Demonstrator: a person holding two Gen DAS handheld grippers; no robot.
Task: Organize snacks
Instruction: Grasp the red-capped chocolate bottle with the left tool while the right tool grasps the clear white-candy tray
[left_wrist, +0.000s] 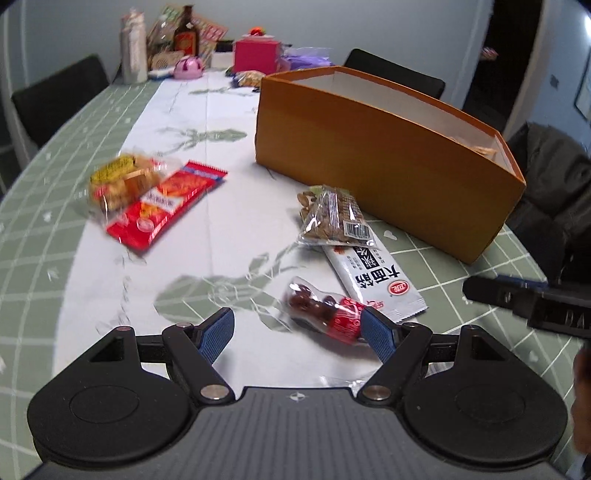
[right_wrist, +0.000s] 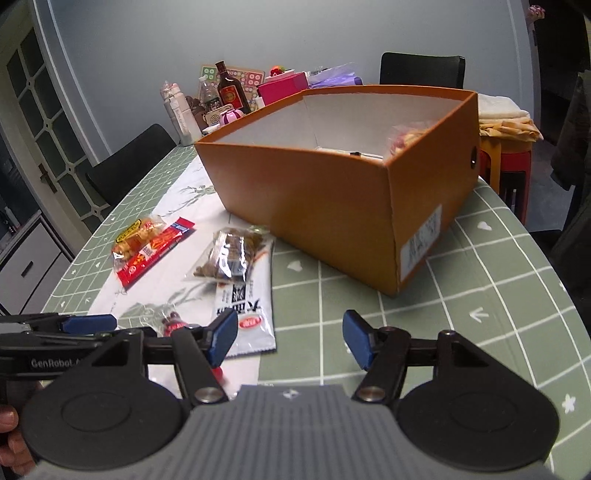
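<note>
An open orange box (left_wrist: 384, 162) stands on the table; the right wrist view (right_wrist: 332, 192) shows a snack packet (right_wrist: 404, 140) inside it. On the table lie a clear bag of brown nuts (left_wrist: 332, 218), a white packet (left_wrist: 376, 280), a small clear-and-red packet of dark sweets (left_wrist: 325, 310), a red packet (left_wrist: 166, 203) and a yellow snack bag (left_wrist: 122, 181). My left gripper (left_wrist: 297, 332) is open, low over the table, with the sweets packet beside its right finger. My right gripper (right_wrist: 290, 336) is open and empty, near the white packet (right_wrist: 245, 306).
Bottles (left_wrist: 186, 35), a pink box (left_wrist: 256, 55) and other clutter stand at the table's far end. Black chairs (left_wrist: 55, 96) surround the table. A red stool (right_wrist: 509, 162) with folded cloth stands beyond the box. The right gripper shows at the left wrist view's right edge (left_wrist: 524, 299).
</note>
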